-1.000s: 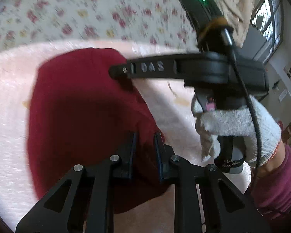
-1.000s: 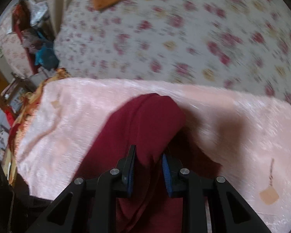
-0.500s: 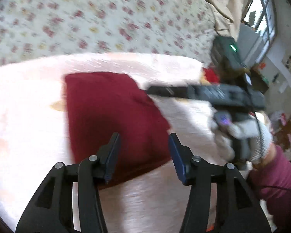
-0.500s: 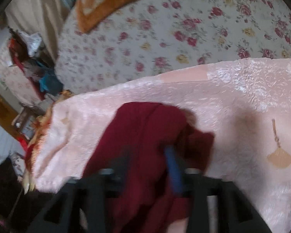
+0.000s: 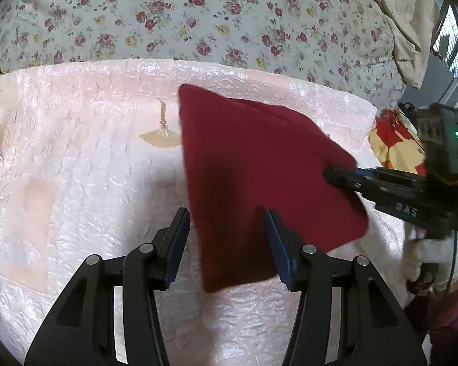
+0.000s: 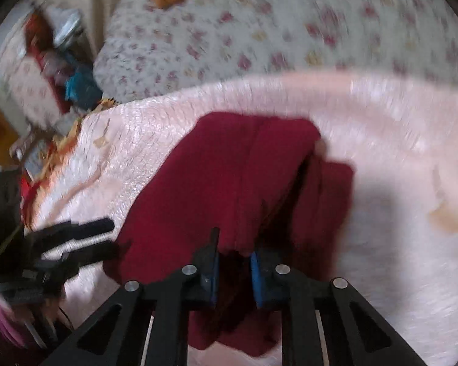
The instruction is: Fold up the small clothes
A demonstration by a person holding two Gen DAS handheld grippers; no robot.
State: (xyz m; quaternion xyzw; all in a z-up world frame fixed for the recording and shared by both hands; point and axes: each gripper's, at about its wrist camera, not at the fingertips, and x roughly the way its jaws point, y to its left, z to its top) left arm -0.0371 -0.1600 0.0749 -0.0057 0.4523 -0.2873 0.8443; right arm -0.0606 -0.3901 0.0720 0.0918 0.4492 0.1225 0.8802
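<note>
the left gripper angles down toward the bed with its 2 black, blue-padded fingers spread apart, nothing pinched between them. the near part of the dark red folded knit garment shows in the gap between the pads, lying below them on the cover, with its near corner just short of the right-hand pad; the fingers do not press it.

the right gripper also tilts down, held by a hand in a white knit glove with a maroon sleeve behind it. in the left wrist view its fingers reach in from the right, tips at the garment's right edge. in the right wrist view its jaws are closing, the 2 blue pads near each other with a fold of the red cloth between them; the picture is blurred, but the cloth bunches right at the pads and looks gripped.

the garment lies on a shiny pale pink quilted cover with tan tassel motifs, spread over a floral bedspread. from the left it reads as a flat, roughly 4-sided fold with a seam ridge near its far edge; from the right, 2 layers show, the upper one lifted beyond the pads.
</note>
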